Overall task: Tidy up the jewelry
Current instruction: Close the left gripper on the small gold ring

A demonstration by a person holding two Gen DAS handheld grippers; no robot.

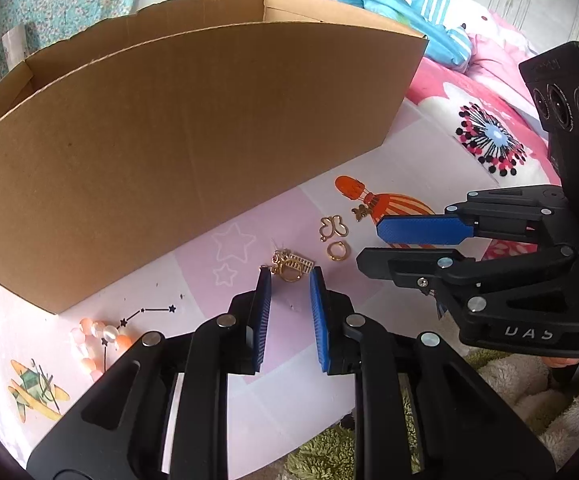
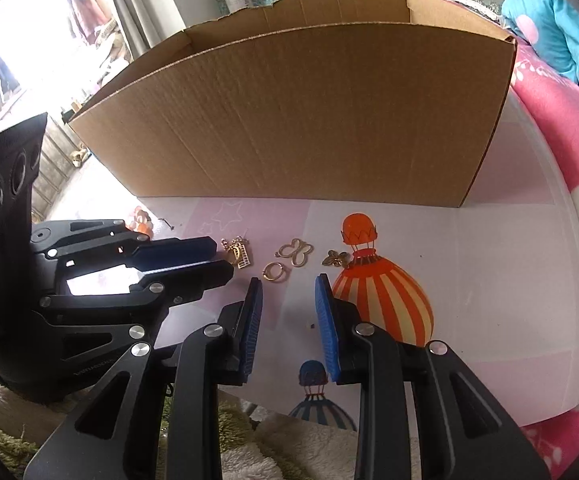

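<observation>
Lying loose on a smooth pink printed mat (image 1: 209,256) before a plain corrugated cardboard box (image 1: 177,140) are gold pieces: a tangled charm cluster (image 1: 289,266), a plain ring (image 1: 336,251), a wire butterfly outline (image 1: 332,229) and a small solid butterfly (image 1: 360,212). Peach beads (image 1: 97,338) are sitting toward the mat's left edge. The left gripper (image 1: 289,280) is standing agape beside the cluster; the right gripper (image 2: 287,282), ribbed blue pads parted, is holding nothing.
</observation>
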